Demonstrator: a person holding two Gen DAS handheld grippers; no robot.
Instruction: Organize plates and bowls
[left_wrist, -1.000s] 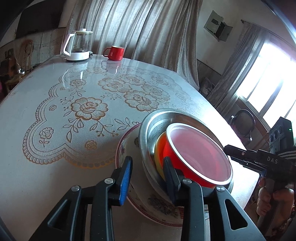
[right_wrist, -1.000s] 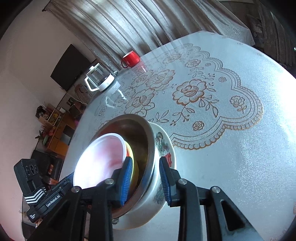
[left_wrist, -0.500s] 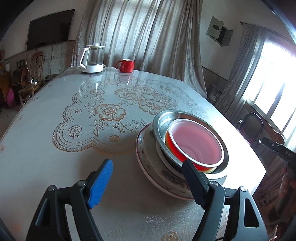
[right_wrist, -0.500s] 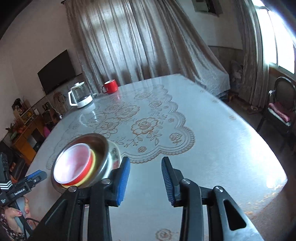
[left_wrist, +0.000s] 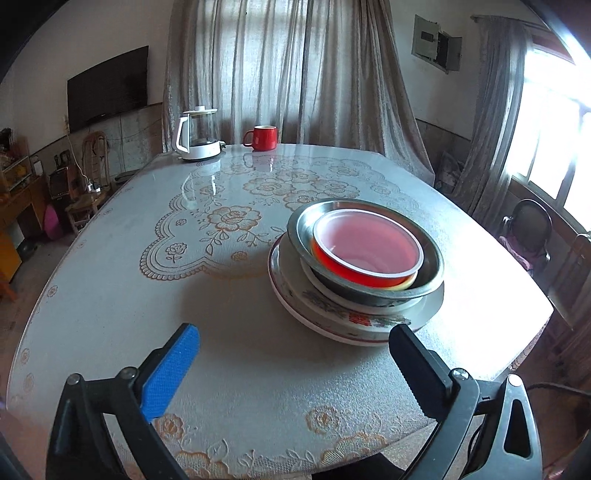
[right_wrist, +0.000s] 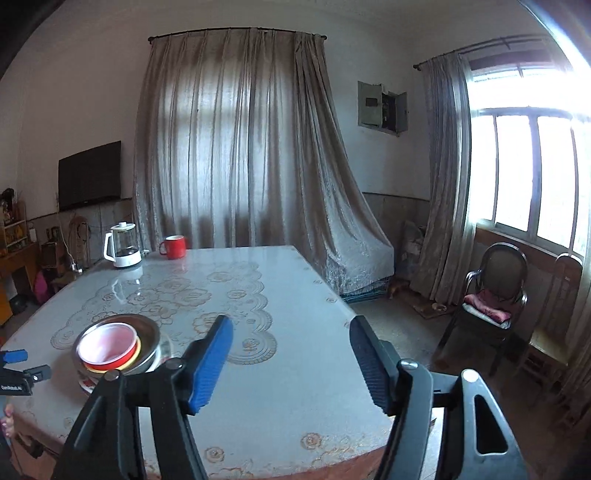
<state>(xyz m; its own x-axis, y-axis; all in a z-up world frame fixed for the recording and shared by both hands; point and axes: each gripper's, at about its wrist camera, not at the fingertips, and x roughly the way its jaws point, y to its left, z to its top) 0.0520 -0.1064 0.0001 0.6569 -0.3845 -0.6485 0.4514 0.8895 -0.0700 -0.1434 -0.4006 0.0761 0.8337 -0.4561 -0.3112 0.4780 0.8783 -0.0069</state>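
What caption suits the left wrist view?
Open left hand-held gripper faces nested red bowl, metal bowl and floral plate on table.

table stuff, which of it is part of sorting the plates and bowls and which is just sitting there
Part of the job:
- red plastic bowl
- yellow bowl under it
- shiny steel bowl
- floral ceramic plate at the bottom

Just lying about:
- white and glass electric kettle
- red ceramic mug
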